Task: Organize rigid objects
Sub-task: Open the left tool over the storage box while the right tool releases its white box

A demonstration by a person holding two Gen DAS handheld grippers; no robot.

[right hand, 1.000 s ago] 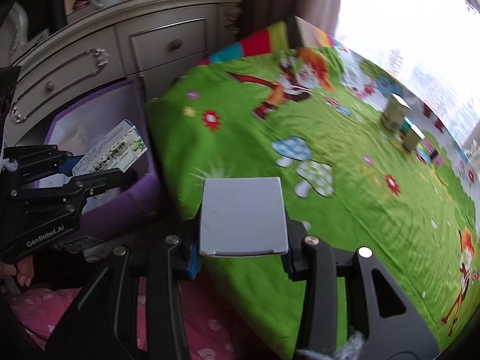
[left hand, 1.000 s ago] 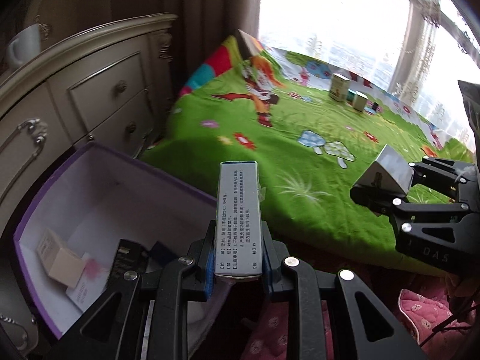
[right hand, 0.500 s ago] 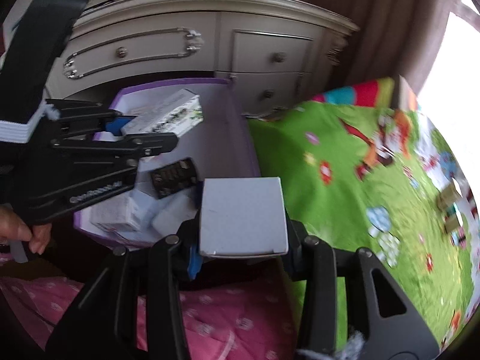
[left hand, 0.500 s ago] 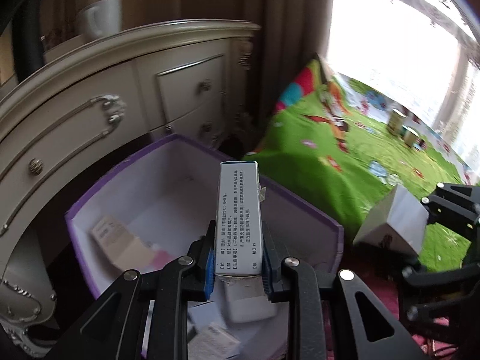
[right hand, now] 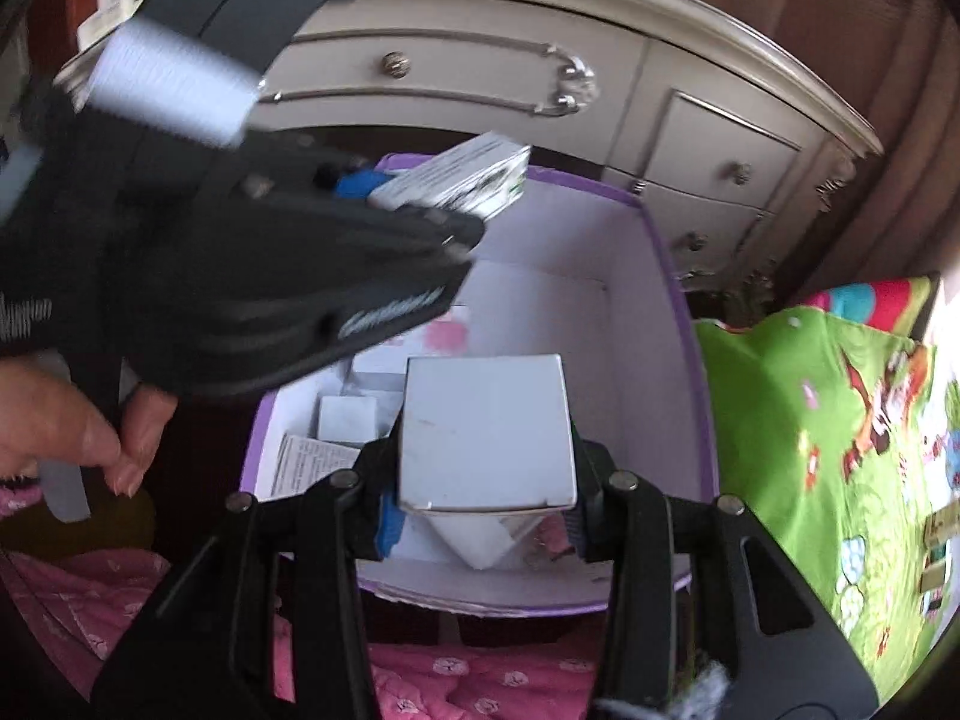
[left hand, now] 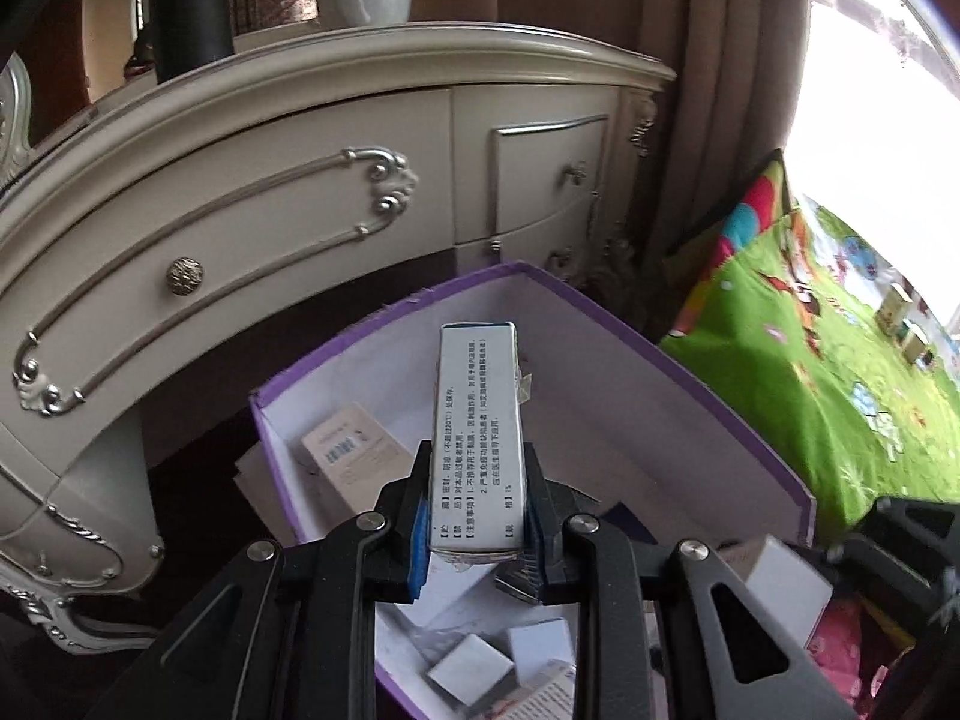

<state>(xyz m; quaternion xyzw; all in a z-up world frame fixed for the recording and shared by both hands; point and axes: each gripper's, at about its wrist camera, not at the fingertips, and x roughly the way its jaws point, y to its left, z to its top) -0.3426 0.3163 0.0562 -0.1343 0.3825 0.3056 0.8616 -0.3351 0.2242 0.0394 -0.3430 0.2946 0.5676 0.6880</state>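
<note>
The left gripper [left hand: 477,516] clenched a slim carton [left hand: 477,420] by its long sides above the purple bin [left hand: 690,372]. The right gripper [right hand: 483,498] pinched a square white box [right hand: 486,432] there. Both looked light, stiff, crushable cardboard.

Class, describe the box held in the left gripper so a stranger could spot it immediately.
Find the cream dresser; the purple bin stands before it. Over the bin, the left gripper clamps a narrow white carton bearing printed text, slimmer than the blank square box the right gripper holds.
</note>
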